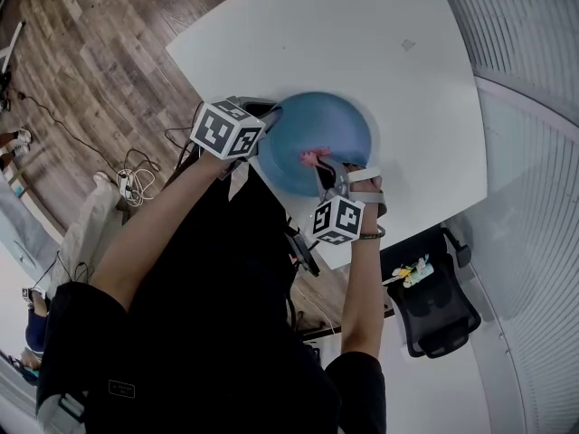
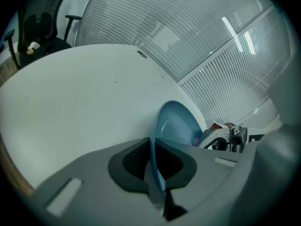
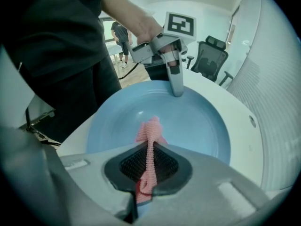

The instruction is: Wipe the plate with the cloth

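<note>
A blue plate [image 1: 317, 143] sits tilted on the white table [image 1: 362, 52]. My left gripper [image 1: 267, 116] is shut on the plate's rim [image 2: 154, 159], which runs edge-on between its pads; the plate's face [image 2: 176, 124] shows beyond them. In the right gripper view that left gripper [image 3: 176, 91] clamps the far rim of the plate [image 3: 197, 121]. My right gripper [image 1: 318, 172] is shut on a pink knitted cloth [image 3: 149, 147], whose end [image 1: 312, 159] hangs over the plate's inner face. Whether the cloth touches the plate I cannot tell.
The round white table [image 2: 70, 93] has an edge close to the person's body. A black office chair [image 1: 434, 301] stands at the right below the table; the chair [image 2: 40, 29] also shows at the far side. Cables [image 1: 136, 183] lie on the wood floor.
</note>
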`<state>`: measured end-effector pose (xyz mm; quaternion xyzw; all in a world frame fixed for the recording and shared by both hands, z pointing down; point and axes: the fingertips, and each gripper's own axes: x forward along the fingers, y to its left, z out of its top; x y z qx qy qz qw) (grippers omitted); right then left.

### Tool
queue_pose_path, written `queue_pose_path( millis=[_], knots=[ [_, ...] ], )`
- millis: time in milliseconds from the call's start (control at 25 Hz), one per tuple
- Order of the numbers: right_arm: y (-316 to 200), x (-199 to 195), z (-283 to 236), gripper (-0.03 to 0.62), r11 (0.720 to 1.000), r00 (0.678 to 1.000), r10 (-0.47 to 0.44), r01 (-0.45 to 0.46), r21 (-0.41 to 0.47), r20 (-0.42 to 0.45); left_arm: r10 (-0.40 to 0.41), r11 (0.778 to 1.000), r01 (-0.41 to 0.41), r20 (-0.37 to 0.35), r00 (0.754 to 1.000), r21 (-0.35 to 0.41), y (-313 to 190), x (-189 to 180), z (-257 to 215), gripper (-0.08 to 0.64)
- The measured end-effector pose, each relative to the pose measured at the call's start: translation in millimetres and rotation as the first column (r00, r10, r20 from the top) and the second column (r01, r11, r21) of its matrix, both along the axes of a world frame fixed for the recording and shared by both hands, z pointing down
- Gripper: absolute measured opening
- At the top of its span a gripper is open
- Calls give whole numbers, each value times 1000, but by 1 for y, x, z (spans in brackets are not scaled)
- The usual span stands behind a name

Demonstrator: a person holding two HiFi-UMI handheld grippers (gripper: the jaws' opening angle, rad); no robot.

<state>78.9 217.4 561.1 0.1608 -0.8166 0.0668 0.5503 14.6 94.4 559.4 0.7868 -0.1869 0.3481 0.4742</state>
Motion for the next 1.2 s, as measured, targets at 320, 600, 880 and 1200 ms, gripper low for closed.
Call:
queue_pose_path(
  millis=[320,600,880,1200],
  knots=[
    [-50,21,2,9,997,998,35,-32,77,-44,-18,1000,18,-2,1000,-12,-4,2,1,17],
    [-108,44,2,9,983,992,68,-48,177,-109,-57,998,57,-7,998,-8,-20,7,0,17],
    [-170,71,5,9,964,979,92,-42,262,-183,-98,995,98,-20,995,1,-51,20,0,17],
    [-218,82,8,9,949,963,146,-72,307,-226,-170,985,170,-45,984,-4,-77,30,2,18]
  ],
)
